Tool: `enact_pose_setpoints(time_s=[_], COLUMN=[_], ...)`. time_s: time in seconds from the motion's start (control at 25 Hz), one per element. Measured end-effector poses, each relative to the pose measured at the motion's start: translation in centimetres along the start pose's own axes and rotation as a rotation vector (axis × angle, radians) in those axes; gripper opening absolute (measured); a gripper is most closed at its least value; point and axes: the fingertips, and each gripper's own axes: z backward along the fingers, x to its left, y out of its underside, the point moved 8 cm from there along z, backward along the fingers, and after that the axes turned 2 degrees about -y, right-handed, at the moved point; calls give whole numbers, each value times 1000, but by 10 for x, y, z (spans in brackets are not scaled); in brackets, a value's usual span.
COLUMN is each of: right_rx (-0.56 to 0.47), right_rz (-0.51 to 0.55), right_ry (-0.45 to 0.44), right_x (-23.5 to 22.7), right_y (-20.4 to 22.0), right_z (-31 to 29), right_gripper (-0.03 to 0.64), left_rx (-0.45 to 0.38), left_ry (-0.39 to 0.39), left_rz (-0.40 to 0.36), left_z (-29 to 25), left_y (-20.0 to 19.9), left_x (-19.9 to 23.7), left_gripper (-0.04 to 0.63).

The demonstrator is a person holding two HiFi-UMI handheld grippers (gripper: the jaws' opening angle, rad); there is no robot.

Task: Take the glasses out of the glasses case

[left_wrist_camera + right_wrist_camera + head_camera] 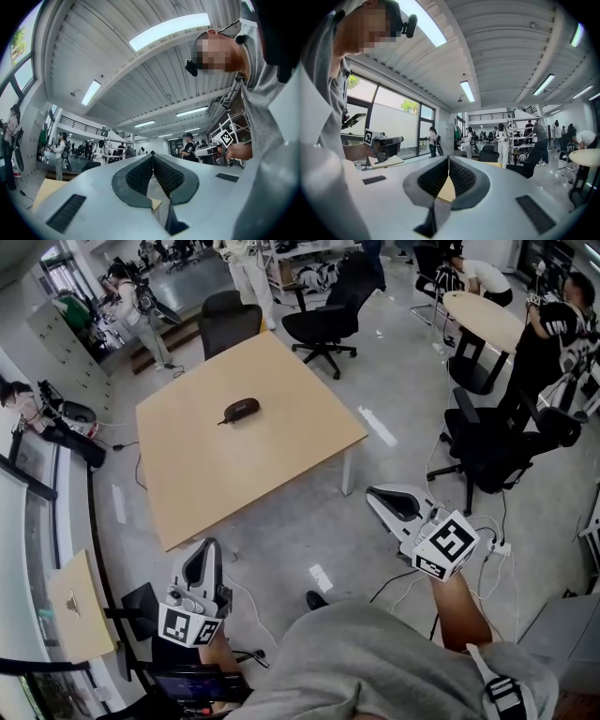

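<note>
Since the glasses case (241,410) lies closed on the table (291,451), well apart from both, left gripper (202,563) and right gripper (386,501) hang short of it, jaws together, empty.

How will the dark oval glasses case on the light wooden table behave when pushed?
The dark oval glasses case lies low, so tipping seems unlikely. The light wooden table looks smooth, so it would probably slide. Its rounded ends may let it spin.

Your shirt (375,662): grey, short-sleeved
Your left gripper (202,549): pale grey, black ribbed pads (138,176)
Your right gripper (375,493): pale grey, black-and-white marker cube (448,545)
</note>
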Motion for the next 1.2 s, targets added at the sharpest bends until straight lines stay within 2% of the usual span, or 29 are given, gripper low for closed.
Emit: enact_pose_setpoints(time_s=[0.4,0.84,1.2], right_rx=[6,30,20], right_rz=[-3,16,21], right_ry=[43,27,-29], right_x=[13,17,1], right_y=[0,-7,-19], right_z=[-59,-107,-154], right_gripper=[8,8,8], left_rx=[-4,-8,-1], left_ry=[40,23,-28], left_rz=[3,23,15], left_z=[1,11,7], left_y=[13,20,15], left_x=[66,107,135], left_gripper=[11,11,11])
